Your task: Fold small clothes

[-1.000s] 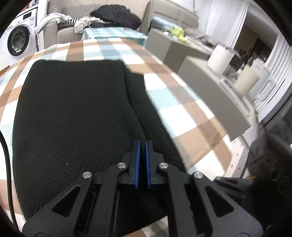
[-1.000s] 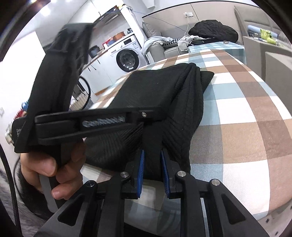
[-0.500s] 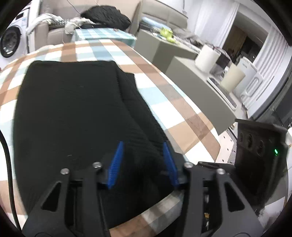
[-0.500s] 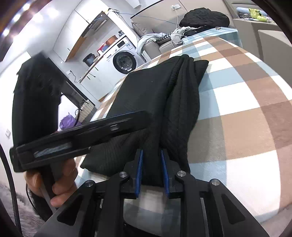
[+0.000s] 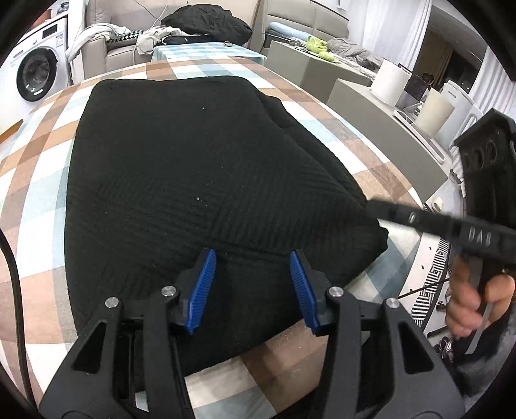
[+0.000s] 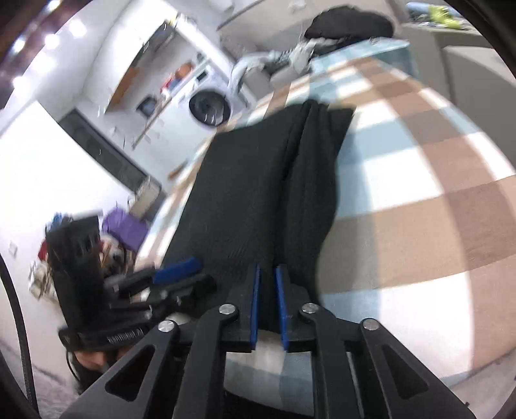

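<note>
A black knit garment (image 5: 193, 167) lies folded on the checked tablecloth (image 5: 38, 180). My left gripper (image 5: 251, 287) is open, its blue pads apart over the garment's near edge, holding nothing. My right gripper (image 6: 267, 299) is shut on the near right edge of the same garment (image 6: 258, 193), with a fold of black cloth pinched between the pads. In the left wrist view the right gripper (image 5: 451, 225) reaches in from the right to the garment's right corner. In the right wrist view the left gripper (image 6: 175, 272) sits at the left, open.
The table edge runs close in front of both grippers. A washing machine (image 5: 35, 74) stands far left. A sofa with a pile of clothes (image 5: 206, 22) is behind the table. Grey boxes (image 5: 380, 116) with white cylinders stand right.
My left gripper has opened, let go of the garment and drawn back a little. My right gripper stays shut on the garment's edge; its view has tilted and blurred.
</note>
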`<action>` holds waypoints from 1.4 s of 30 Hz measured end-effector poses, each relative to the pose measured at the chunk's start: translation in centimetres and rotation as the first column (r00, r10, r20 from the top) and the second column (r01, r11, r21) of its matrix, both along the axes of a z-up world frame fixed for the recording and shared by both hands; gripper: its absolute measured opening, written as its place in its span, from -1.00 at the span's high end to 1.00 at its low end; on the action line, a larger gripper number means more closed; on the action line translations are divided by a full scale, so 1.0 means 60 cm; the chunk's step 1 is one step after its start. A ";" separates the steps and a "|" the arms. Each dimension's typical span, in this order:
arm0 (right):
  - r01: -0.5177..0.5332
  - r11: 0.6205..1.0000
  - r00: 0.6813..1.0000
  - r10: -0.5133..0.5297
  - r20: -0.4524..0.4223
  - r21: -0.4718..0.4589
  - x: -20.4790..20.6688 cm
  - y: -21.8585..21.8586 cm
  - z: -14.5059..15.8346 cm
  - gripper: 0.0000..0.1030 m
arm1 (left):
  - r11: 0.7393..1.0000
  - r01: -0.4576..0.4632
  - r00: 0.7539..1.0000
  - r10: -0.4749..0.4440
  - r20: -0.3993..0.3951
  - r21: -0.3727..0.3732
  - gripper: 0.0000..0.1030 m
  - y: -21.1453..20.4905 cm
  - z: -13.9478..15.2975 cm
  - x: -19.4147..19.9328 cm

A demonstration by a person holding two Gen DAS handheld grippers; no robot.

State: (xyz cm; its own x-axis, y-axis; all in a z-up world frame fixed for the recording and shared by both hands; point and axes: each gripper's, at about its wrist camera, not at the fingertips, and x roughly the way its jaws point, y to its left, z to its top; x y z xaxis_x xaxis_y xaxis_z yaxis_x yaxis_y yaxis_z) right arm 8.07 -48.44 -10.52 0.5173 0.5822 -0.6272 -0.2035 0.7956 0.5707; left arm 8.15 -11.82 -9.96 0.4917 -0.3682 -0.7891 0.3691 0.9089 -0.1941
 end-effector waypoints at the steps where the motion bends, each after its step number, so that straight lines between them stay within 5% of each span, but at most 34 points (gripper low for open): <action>1: 0.048 0.998 0.999 -0.047 0.011 -0.029 -0.003 -0.012 0.006 0.63 | 1.000 0.002 1.000 -0.002 0.003 -0.001 0.12 -0.003 0.001 0.001; 7: 0.063 0.996 0.998 -0.064 -0.026 -0.063 0.019 -0.020 -0.014 0.53 | 1.000 0.026 1.000 -0.026 0.014 -0.009 0.12 -0.031 0.002 0.014; 11: 0.032 0.997 0.999 -0.029 0.042 -0.064 0.008 0.003 0.008 0.86 | 1.000 0.022 0.999 -0.022 0.026 -0.004 0.09 -0.038 -0.001 0.017; 16: 0.039 0.978 0.999 -0.045 -0.028 -0.205 0.021 0.007 -0.018 0.93 | 1.000 0.024 0.999 -0.023 0.023 -0.019 0.07 -0.035 -0.002 0.019; 19: 0.035 0.979 0.999 -0.042 -0.034 -0.203 0.026 -0.002 -0.014 0.93 | 0.999 0.021 1.000 -0.021 0.018 -0.024 0.07 -0.033 0.000 0.020; 22: 0.032 0.990 0.999 -0.032 0.007 -0.138 0.057 -0.006 0.013 0.75 | 0.999 0.016 1.000 -0.015 0.014 -0.041 0.07 -0.027 0.006 0.022; 24: 0.017 0.992 1.000 -0.014 0.019 -0.125 0.091 0.002 0.021 0.46 | 0.999 0.001 1.000 0.000 0.025 -0.050 0.07 -0.019 0.013 0.024; 31: -0.096 0.994 0.994 0.094 -0.058 -0.047 0.249 0.058 -0.028 0.42 | 0.995 -0.094 0.995 0.094 0.012 -0.013 0.07 0.032 0.008 0.034; 34: -0.123 0.987 0.992 0.118 -0.048 -0.108 0.284 0.080 -0.024 0.83 | 0.996 -0.087 0.996 0.087 0.015 -0.019 0.07 0.044 0.005 0.030; 37: -0.142 0.975 0.987 0.154 0.054 -0.172 0.278 0.090 0.013 0.85 | 0.997 -0.078 0.997 0.078 0.020 -0.010 0.07 0.047 0.004 0.026; 42: -0.091 0.977 0.996 0.085 -0.040 -0.194 0.300 0.068 -0.028 0.85 | 0.998 -0.060 0.998 0.060 0.028 -0.001 0.07 0.045 0.005 0.019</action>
